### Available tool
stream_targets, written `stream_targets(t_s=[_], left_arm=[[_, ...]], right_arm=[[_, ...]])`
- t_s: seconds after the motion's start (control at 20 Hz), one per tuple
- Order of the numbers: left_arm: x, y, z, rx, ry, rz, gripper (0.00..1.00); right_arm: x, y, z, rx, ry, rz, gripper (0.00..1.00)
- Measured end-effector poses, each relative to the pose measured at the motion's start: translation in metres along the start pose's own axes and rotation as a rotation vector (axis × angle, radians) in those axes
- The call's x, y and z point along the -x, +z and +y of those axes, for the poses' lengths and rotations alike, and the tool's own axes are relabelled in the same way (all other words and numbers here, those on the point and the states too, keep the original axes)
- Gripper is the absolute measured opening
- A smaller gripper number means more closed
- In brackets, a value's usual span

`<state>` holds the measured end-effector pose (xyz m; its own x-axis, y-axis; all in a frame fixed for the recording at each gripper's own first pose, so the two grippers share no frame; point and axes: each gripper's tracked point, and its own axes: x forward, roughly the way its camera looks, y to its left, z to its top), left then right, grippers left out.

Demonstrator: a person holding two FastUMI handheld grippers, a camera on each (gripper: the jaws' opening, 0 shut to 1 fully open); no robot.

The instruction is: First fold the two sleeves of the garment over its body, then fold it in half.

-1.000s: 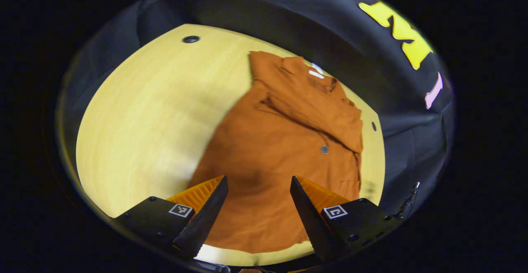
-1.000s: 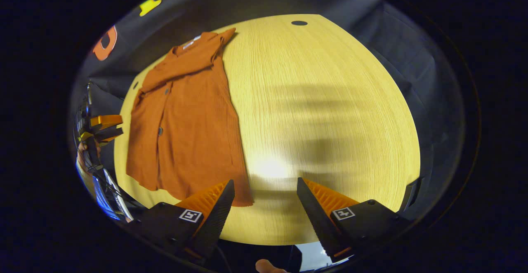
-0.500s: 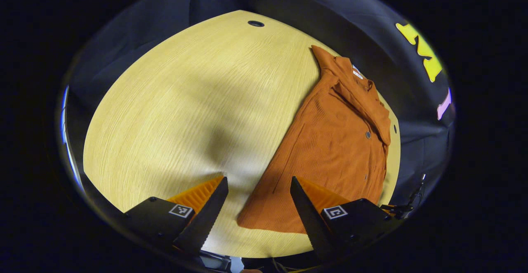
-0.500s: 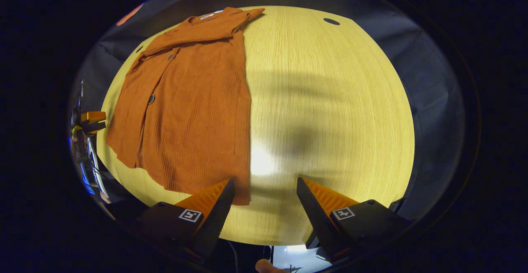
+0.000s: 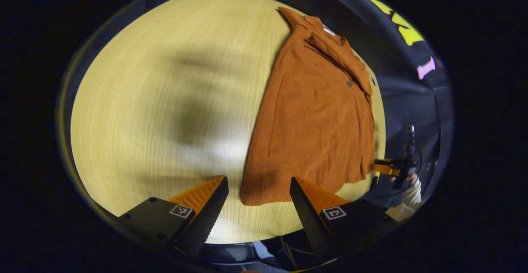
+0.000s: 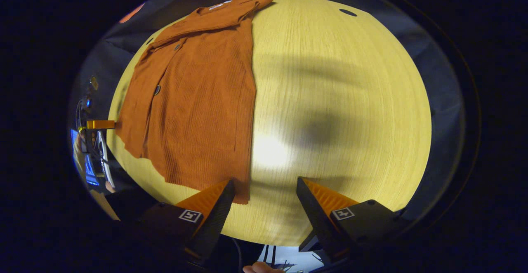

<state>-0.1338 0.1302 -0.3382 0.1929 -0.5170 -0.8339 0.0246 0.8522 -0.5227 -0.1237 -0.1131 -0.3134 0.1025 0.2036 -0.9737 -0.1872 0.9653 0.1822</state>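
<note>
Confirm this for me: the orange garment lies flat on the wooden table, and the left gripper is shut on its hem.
Not quite. The orange garment does lie flat on the wooden table, but the left gripper is open, not shut on the hem. The left gripper view shows its fingers spread apart, with the garment's near corner lying between them, ungripped.

Booth dim at edges, table (image 5: 136, 100) brightly lit from overhead. Glare patch on wood near table's front in right gripper view (image 6: 268, 153), paler sheen in left gripper view. Broad soft shadows across tabletop in both views. Left gripper view slightly motion-blurred, wood grain smeared; right gripper view sharper, garment (image 6: 198, 100) ribbing readable. Strong fisheye bulge, table edges curved, rim detail squeezed and dark
</note>
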Motion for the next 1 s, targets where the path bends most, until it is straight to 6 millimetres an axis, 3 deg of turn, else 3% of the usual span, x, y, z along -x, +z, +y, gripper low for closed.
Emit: stream_targets(t_s=[0.35, 0.5, 0.65, 0.8, 0.85, 0.9, 1.0], left_arm=[[0.015, -0.007, -0.007, -0.028, -0.211, 0.149, 0.95], [0.013, -0.01, 0.0, -0.035, -0.203, 0.147, 0.93], [0.016, -0.013, 0.002, -0.03, -0.202, 0.132, 0.87], [0.012, -0.009, 0.001, -0.025, -0.193, 0.117, 0.87], [0.012, -0.008, 0.0, -0.025, -0.18, 0.12, 0.82], [0.01, -0.008, -0.001, -0.03, -0.161, 0.13, 0.87], [0.006, -0.013, -0.005, -0.067, -0.118, 0.151, 0.87]], right_arm=[[0.005, 0.003, 0.015, -0.086, 0.24, 0.058, 0.95], [0.002, 0.003, 0.015, -0.124, 0.325, 0.072, 0.93], [0.001, 0.008, 0.019, -0.179, 0.371, 0.071, 0.76], [-0.005, 0.005, 0.041, -0.21, 0.417, 0.089, 0.77], [-0.006, 0.005, 0.047, -0.199, 0.419, 0.09, 0.75], [-0.008, 0.006, 0.054, -0.183, 0.421, 0.087, 0.71], [-0.01, 0.007, 0.064, -0.186, 0.443, 0.091, 0.7]])
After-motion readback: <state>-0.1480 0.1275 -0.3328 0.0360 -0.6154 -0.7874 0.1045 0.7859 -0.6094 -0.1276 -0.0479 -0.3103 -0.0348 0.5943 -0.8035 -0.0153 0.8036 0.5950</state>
